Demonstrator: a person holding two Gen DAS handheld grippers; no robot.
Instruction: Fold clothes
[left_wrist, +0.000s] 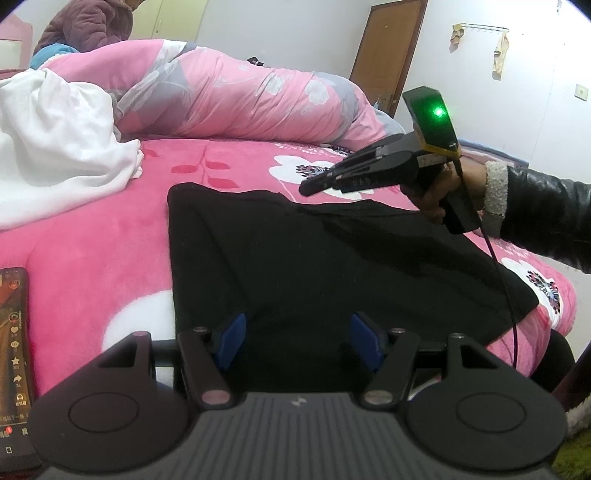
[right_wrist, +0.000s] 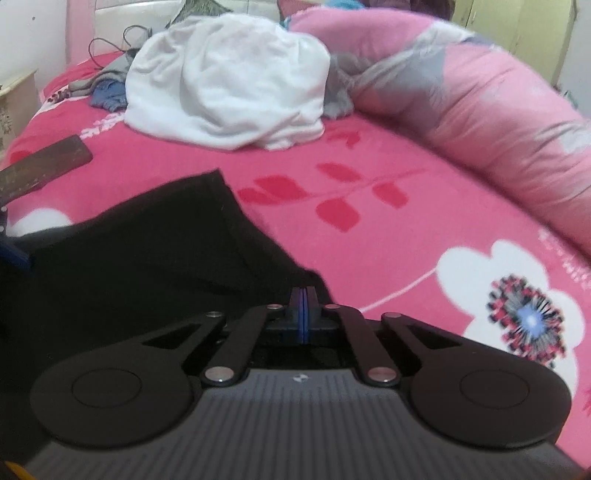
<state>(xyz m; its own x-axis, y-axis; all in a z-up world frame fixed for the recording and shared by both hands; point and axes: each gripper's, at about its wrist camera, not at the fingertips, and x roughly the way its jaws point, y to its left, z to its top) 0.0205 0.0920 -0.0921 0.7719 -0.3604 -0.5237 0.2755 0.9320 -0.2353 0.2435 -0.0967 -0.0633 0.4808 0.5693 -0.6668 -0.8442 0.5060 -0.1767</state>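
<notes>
While the black garment (left_wrist: 314, 258) lies spread flat on the pink bedspread (left_wrist: 92, 251), the left gripper (left_wrist: 301, 339) hovers over its near edge, blue pads wide apart, gripping nothing. Over at its far edge the right gripper (right_wrist: 303, 314) floats with pads pressed together, empty. Only the left view catches the hand (left_wrist: 439, 192) and phone (left_wrist: 13, 350).

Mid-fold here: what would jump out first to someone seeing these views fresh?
The black garment spread flat on the pink floral blanket dominates. The right tool, shut, hovers at its far edge; the left tool is open over its near edge. A white cloth heap sits beyond.
</notes>
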